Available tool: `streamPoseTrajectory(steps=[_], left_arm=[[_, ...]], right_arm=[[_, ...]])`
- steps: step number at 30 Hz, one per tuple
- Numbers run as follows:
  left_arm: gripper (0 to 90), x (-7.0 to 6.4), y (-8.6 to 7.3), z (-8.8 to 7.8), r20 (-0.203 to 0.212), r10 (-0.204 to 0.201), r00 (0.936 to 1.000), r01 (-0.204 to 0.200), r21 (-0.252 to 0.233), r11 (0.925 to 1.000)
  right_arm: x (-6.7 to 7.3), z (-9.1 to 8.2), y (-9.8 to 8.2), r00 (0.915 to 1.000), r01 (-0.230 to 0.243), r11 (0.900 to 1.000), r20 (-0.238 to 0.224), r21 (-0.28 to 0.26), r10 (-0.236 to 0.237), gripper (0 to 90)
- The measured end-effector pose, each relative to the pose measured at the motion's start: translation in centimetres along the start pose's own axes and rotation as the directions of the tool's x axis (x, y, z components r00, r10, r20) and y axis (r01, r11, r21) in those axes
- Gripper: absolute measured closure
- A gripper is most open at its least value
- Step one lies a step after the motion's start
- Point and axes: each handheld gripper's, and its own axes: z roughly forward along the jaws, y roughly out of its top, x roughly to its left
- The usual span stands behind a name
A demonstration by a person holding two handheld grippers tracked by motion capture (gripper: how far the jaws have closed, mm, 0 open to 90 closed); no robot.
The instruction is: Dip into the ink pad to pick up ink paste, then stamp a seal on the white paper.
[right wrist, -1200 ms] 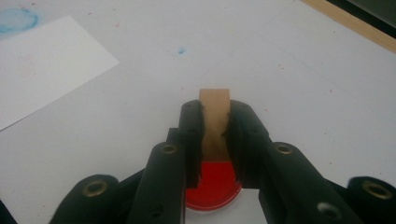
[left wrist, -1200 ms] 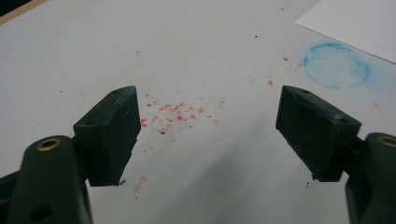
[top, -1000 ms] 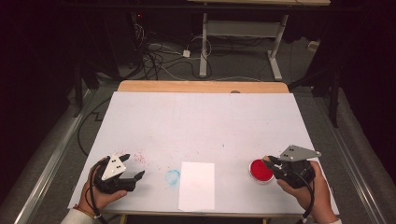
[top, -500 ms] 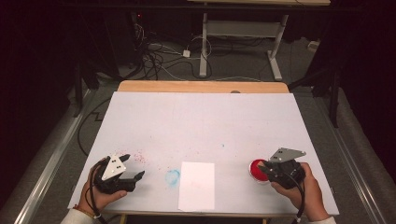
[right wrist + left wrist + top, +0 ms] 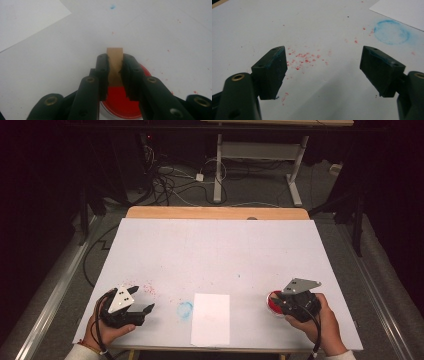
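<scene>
My right gripper (image 5: 115, 71) has its fingers pinching a small tan block (image 5: 114, 58) just over the dish of red paint (image 5: 274, 301), which sits to the right of the white paper sheet (image 5: 211, 318) on the tabletop (image 5: 215, 255). I judge this the inking step; next I'd carry the block left onto the sheet and press. My left gripper (image 5: 324, 67), left of the sheet, rests with fingers spread and empty.

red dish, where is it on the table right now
In the high view the red dish sits near the table's front right edge, right of the white paper, with the right gripper over it holding a tan strip.
</scene>
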Motion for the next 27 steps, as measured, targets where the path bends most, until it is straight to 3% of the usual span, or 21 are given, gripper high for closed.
streamPoseTrajectory(steps=[17,27], left_arm=[[21.0,-0.1,-0.3,-0.2,0.007,0.008,0.9999,-0.008,0.005,1.0],[21.0,-0.2,-0.3,-0.2,0.015,0.005,0.9999,-0.005,-0.003,1.0]], right_arm=[[2.7,-0.6,2.5,0.9955,0.073,0.994,-0.056,-0.079,-0.077,76.3],[4.7,1.0,5.1,0.9837,0.133,0.987,-0.11,-0.091,-0.143,76.2]])
